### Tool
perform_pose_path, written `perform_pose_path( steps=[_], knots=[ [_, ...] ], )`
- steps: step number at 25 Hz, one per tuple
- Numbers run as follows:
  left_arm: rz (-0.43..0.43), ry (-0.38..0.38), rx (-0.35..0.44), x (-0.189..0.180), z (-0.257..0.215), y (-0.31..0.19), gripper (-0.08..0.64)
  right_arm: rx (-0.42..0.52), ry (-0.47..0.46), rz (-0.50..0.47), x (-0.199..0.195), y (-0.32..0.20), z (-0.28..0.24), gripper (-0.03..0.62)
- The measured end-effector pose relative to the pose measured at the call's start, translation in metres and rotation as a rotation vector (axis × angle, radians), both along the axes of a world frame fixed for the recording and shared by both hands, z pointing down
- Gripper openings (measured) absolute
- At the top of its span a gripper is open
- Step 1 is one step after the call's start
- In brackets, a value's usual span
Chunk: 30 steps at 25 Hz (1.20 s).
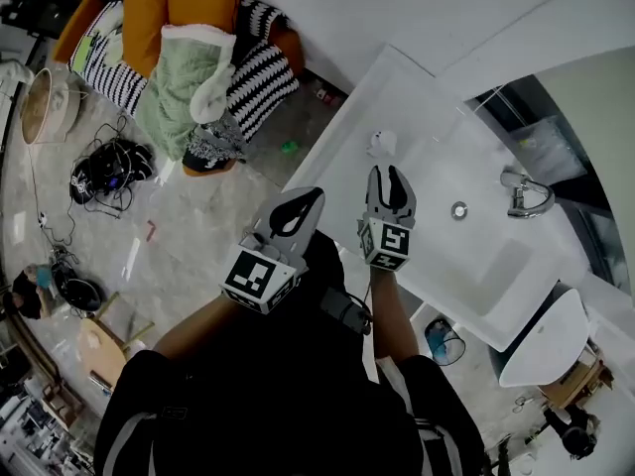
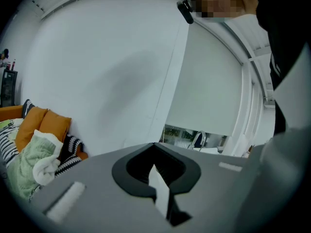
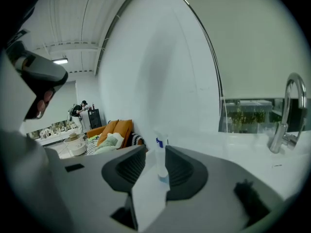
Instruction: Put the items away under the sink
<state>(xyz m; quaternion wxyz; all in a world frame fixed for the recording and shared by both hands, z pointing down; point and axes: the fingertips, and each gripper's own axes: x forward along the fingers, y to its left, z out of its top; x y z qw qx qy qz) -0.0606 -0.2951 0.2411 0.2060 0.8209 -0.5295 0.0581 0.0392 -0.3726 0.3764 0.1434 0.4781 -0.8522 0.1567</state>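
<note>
Barely distinct, bottle against white counter

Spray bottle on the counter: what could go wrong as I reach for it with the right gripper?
The spray bottle is slim and upright; a jaw of the open right gripper might clip it and tip it over. It is also pale against the white counter, so the approach could be misjudged.

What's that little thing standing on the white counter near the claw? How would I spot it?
Find the long white counter with the sink and chrome tap. Away from the tap, just ahead of the open right claw, stands a small clear spray bottle. It is the only loose thing visible on the counter, with a blue mark near its top.
</note>
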Motion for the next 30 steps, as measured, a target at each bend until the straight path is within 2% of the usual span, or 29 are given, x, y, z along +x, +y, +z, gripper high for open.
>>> perform_pose_path(
  steps=[9,23,27,30],
  knots=[
    [-0.034,-0.018,-0.088,0.0,0.03,-0.006,0.006,0.048,0.016,-0.042,-0.014,-0.04,0.019,0.158],
    [-0.066,-0.031,-0.059,0.003,0.026,-0.021,0.006,0.158,0.023,-0.094,-0.025,-0.061,0.014,0.156],
    [-0.075,-0.029,-0.053,0.002,0.022,-0.018,0.006,0.159,0.018,-0.089,-0.026,-0.063,0.016,0.156],
    [-0.073,-0.032,-0.043,0.0,0.017,-0.015,0.006,0.163,0.022,-0.094,-0.029,-0.061,0.013,0.127]
  ],
)
